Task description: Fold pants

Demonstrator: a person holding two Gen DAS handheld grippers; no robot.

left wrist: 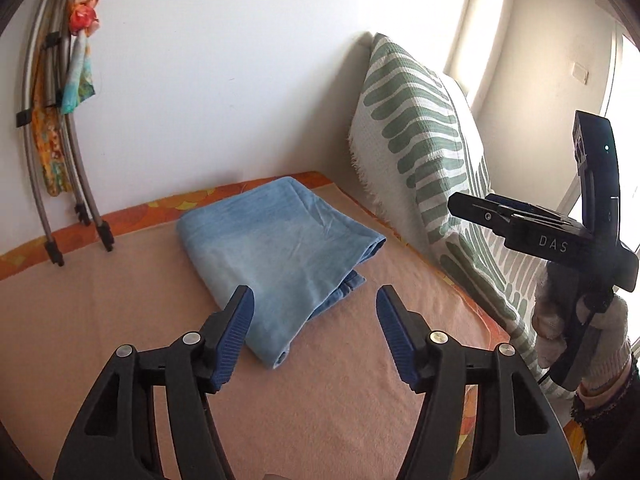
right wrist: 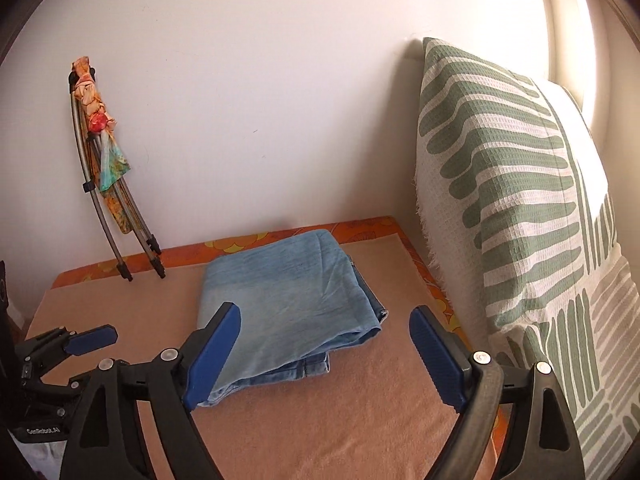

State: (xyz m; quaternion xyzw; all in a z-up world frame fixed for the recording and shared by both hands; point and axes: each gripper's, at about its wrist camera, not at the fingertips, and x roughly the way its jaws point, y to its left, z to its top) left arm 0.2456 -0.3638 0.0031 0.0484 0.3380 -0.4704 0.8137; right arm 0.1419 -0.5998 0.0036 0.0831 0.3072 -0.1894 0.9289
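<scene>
Light blue denim pants [left wrist: 276, 244] lie folded into a compact rectangle on a peach blanket [left wrist: 340, 380] on the bed. They also show in the right wrist view [right wrist: 288, 312]. My left gripper [left wrist: 314, 332] is open and empty, held just in front of the pants' near edge. It also shows at the left of the right wrist view [right wrist: 86, 340]. My right gripper [right wrist: 324, 356] is open and empty, in front of the pants. It shows raised at the right of the left wrist view [left wrist: 476, 204], held by a gloved hand.
A green and white patterned cushion [right wrist: 520, 208] leans against the wall on the right. Folded metal poles with a colourful cloth [right wrist: 104, 168] lean on the white wall at the left. An orange patterned sheet border [right wrist: 360, 228] runs along the bed's far edge.
</scene>
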